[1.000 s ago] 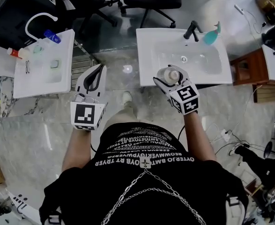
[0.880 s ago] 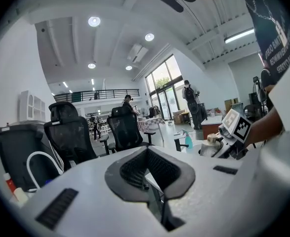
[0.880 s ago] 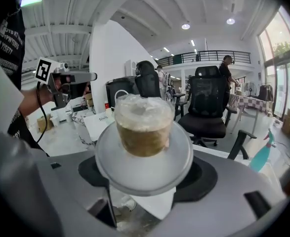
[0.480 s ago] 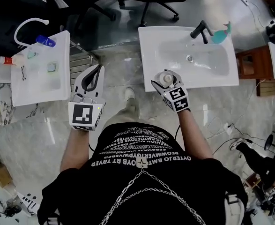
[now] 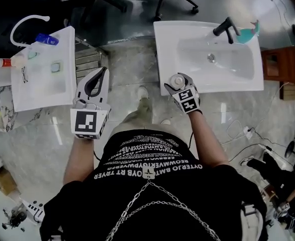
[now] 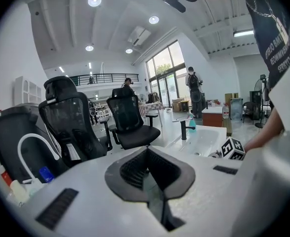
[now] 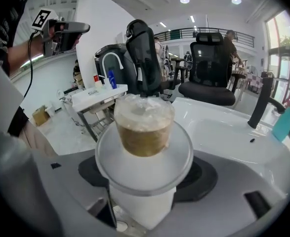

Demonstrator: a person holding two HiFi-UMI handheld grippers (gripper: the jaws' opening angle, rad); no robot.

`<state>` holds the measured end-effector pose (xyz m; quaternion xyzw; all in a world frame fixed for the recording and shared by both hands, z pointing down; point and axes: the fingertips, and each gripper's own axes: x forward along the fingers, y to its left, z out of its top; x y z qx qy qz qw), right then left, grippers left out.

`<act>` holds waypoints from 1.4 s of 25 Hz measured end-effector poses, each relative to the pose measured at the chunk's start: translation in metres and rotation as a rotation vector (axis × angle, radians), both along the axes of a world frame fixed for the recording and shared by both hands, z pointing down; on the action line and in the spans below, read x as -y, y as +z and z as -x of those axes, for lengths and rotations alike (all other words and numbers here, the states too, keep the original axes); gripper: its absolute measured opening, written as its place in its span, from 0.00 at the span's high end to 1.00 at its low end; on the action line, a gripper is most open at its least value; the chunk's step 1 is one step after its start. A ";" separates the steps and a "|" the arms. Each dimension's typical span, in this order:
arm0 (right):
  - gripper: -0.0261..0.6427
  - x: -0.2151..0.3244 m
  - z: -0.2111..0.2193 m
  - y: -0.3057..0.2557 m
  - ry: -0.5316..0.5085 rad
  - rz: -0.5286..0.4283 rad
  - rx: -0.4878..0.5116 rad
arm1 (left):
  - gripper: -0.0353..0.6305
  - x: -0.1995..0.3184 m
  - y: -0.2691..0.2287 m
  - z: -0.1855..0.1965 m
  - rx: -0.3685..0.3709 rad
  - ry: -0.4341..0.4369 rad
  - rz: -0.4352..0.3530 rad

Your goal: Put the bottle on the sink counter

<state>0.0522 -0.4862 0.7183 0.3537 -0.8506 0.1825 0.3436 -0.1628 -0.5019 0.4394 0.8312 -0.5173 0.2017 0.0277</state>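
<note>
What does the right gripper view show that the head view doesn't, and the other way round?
Only the right gripper view: the bottle side on, its brown top under clear wrap, and ceiling lights. Only the head view: the person's black shirt with a chain, and the marble floor. Both: the right tool shut on the bottle, the white sink, its black tap, and the left tool.
</note>
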 end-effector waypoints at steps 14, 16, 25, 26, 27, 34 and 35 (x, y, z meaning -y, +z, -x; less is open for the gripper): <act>0.46 -0.012 0.011 0.028 -0.078 -0.072 -0.046 | 0.94 -0.022 0.008 0.001 0.000 -0.029 0.030; 0.45 -0.015 0.011 0.026 -0.090 -0.086 -0.049 | 0.94 -0.028 0.005 -0.003 -0.003 -0.030 0.026; 0.39 -0.048 -0.027 -0.031 -0.051 -0.138 0.012 | 0.94 -0.066 -0.022 -0.025 -0.025 -0.038 -0.041; 0.39 -0.052 -0.037 -0.051 -0.013 -0.161 0.064 | 0.94 -0.073 -0.027 -0.029 -0.031 -0.037 -0.052; 0.39 -0.056 -0.048 -0.075 0.026 -0.189 0.126 | 0.94 -0.078 -0.031 -0.034 -0.038 -0.035 -0.064; 0.97 -0.084 -0.109 -0.244 0.171 -0.493 0.227 | 0.94 -0.125 -0.058 -0.071 -0.090 -0.017 -0.139; 0.97 -0.090 -0.113 -0.260 0.171 -0.511 0.217 | 0.94 -0.134 -0.061 -0.078 -0.097 -0.013 -0.147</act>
